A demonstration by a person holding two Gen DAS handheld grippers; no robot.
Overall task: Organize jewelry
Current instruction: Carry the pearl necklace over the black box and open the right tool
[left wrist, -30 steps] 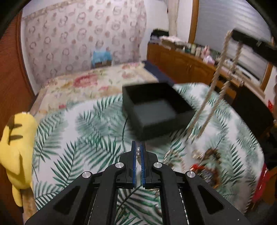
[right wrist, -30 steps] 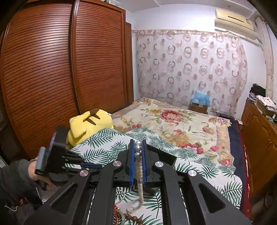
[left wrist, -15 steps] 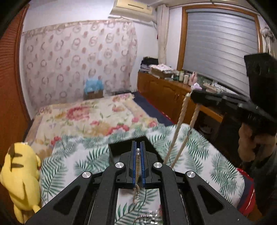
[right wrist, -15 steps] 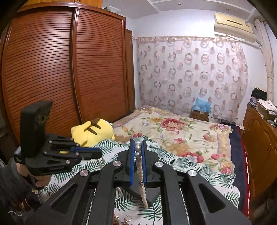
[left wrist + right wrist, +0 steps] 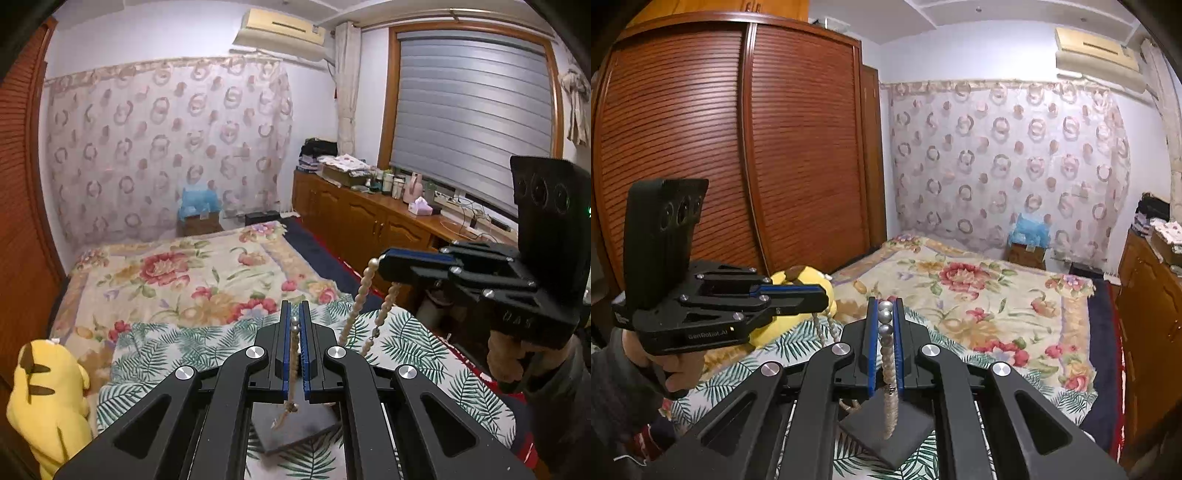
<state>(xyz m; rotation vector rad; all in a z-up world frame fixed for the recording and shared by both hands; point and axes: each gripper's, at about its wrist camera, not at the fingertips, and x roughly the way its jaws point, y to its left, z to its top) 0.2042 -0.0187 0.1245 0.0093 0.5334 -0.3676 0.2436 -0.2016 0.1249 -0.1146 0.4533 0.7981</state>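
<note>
A pearl necklace (image 5: 364,288) hangs between my two grippers, high above the palm-print cloth. My left gripper (image 5: 294,321) is shut on one end of it, a thin strand dangling below. My right gripper (image 5: 885,308) is shut on the other part, pearls (image 5: 885,328) showing between its blue pads. In the left wrist view the right gripper (image 5: 384,260) is at the right with two strands hanging from it. In the right wrist view the left gripper (image 5: 822,297) is at the left. A black jewelry box (image 5: 886,428) sits on the cloth below, also seen in the left wrist view (image 5: 295,428).
A yellow plush toy (image 5: 44,398) lies at the cloth's left edge. A floral bed (image 5: 177,269) is behind. A wooden cabinet (image 5: 369,221) with clutter runs along the right wall. A wooden wardrobe (image 5: 738,166) stands at the left.
Both grippers have risen with the necklace, lifting it off the cloth. The box has dropped from the middle of the view to below the fingers.
</note>
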